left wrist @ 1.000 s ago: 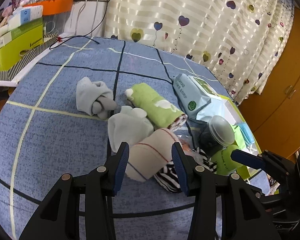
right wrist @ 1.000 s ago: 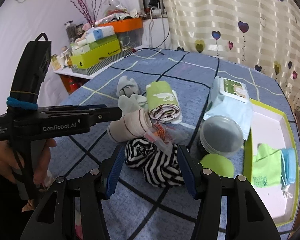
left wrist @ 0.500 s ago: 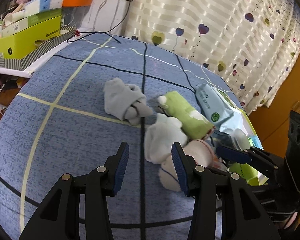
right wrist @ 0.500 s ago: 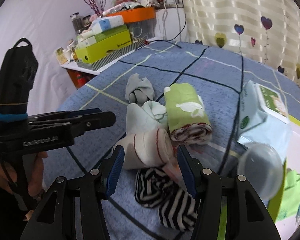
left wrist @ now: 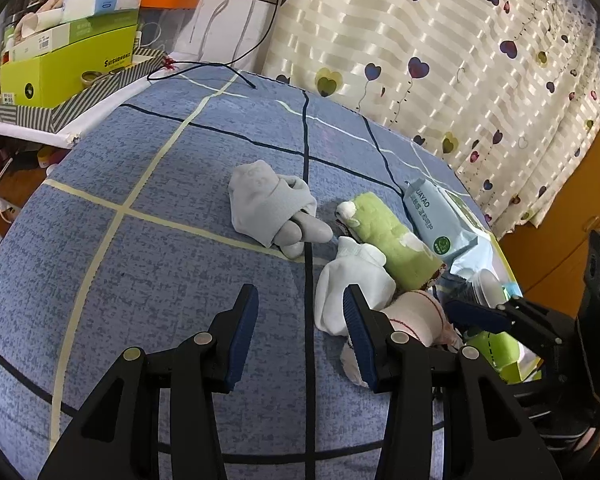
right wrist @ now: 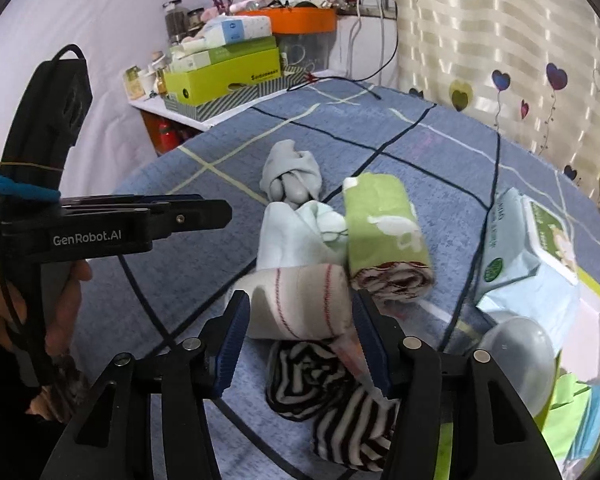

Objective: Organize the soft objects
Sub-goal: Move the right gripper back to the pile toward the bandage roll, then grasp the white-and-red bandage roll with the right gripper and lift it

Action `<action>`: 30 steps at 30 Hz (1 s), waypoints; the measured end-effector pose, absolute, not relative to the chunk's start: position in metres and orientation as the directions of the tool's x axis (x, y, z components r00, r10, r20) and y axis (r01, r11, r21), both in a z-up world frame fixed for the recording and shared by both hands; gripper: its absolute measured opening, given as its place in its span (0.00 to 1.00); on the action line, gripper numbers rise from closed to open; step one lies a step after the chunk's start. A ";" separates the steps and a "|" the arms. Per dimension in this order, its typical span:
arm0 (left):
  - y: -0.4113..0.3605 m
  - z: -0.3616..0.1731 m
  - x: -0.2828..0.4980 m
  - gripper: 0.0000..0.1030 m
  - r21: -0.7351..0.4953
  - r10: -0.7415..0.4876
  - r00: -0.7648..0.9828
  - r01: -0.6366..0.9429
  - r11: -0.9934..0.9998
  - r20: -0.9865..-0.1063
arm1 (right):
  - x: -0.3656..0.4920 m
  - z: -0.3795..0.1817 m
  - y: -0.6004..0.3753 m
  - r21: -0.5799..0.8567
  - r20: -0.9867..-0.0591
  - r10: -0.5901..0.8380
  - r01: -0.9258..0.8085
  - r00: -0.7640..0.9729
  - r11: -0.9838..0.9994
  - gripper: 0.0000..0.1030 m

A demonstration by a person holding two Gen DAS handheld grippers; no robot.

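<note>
The right gripper (right wrist: 298, 340) is held spread around the cream red-striped sock roll (right wrist: 300, 306), apparently untouched; the left gripper (left wrist: 300, 332) is spread over bare blue bedcover (left wrist: 140, 280). Centred closure is advised.

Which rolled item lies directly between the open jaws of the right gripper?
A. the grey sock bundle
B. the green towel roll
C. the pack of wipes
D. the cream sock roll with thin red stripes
D: in the right wrist view the cream sock roll sits between the jaws of the right gripper, while the green towel roll lies beyond it.
</note>
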State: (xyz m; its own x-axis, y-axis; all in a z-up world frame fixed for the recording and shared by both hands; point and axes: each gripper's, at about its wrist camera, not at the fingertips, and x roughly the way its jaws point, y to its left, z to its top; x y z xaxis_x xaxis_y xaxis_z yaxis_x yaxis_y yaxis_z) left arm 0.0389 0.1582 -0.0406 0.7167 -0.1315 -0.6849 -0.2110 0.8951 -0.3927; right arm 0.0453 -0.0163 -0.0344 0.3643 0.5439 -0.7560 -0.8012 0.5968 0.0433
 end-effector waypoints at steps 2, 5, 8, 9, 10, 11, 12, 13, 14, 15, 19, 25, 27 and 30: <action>0.160 -0.040 0.037 0.44 -0.393 -0.127 0.718 -0.216 0.894 -0.684 | 0.043 -0.039 -0.009 0.024 -0.774 0.523 -0.809 0.358 0.588 0.59; 0.165 -0.040 0.034 0.44 -0.394 -0.119 0.722 -0.226 0.891 -0.682 | 0.039 -0.046 -0.001 0.007 -0.785 0.508 -0.815 0.354 0.580 0.72; 0.167 -0.041 0.033 0.44 -0.395 -0.119 0.722 -0.227 0.890 -0.682 | 0.035 -0.049 0.006 -0.031 -0.791 0.486 -0.819 0.370 0.574 0.73; 0.167 -0.041 0.033 0.44 -0.395 -0.119 0.721 -0.227 0.890 -0.682 | 0.035 -0.050 0.008 -0.046 -0.791 0.479 -0.817 0.382 0.575 0.73; 0.167 -0.042 0.033 0.44 -0.397 -0.122 0.721 -0.225 0.890 -0.683 | 0.036 -0.051 0.009 -0.052 -0.791 0.473 -0.813 0.388 0.580 0.73; 0.167 -0.042 0.033 0.44 -0.398 -0.124 0.720 -0.225 0.889 -0.683 | 0.036 -0.052 0.010 -0.054 -0.795 0.466 -0.810 0.389 0.584 0.73; 0.167 -0.042 0.033 0.44 -0.398 -0.125 0.719 -0.225 0.889 -0.684 | 0.037 -0.054 0.012 -0.059 -0.799 0.458 -0.808 0.390 0.586 0.73; 0.166 -0.042 0.033 0.44 -0.398 -0.126 0.718 -0.223 0.890 -0.684 | 0.037 -0.055 0.014 -0.069 -0.801 0.449 -0.806 0.396 0.588 0.72; 0.166 -0.043 0.033 0.44 -0.398 -0.127 0.718 -0.222 0.890 -0.684 | 0.037 -0.057 0.015 -0.076 -0.802 0.444 -0.804 0.401 0.590 0.70; 0.166 -0.043 0.034 0.44 -0.398 -0.127 0.717 -0.223 0.890 -0.685 | 0.036 -0.057 0.016 -0.083 -0.798 0.444 -0.803 0.408 0.590 0.69; 0.166 -0.044 0.035 0.44 -0.398 -0.124 0.715 -0.229 0.889 -0.688 | 0.036 -0.054 0.011 -0.059 -0.785 0.464 -0.795 0.410 0.603 0.63; 0.163 -0.043 0.036 0.44 -0.399 -0.131 0.717 -0.218 0.891 -0.684 | 0.033 -0.036 -0.005 -0.015 -0.743 0.517 -0.783 0.425 0.622 0.62; 0.162 -0.043 0.037 0.44 -0.399 -0.133 0.716 -0.216 0.891 -0.686 | 0.030 -0.026 -0.013 -0.014 -0.721 0.533 -0.778 0.443 0.628 0.62; 0.152 -0.043 0.041 0.44 -0.400 -0.150 0.709 -0.199 0.895 -0.689 | 0.030 -0.004 -0.032 -0.017 -0.678 0.544 -0.750 0.495 0.662 0.62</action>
State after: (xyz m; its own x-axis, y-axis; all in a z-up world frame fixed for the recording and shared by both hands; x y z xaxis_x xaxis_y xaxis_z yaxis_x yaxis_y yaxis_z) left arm 0.0406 0.1520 -0.0433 0.7088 -0.1499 -0.6892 -0.1994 0.8947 -0.3998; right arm 0.0297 -0.0317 -0.0042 0.4951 0.5439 -0.6776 -0.7497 0.6615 -0.0168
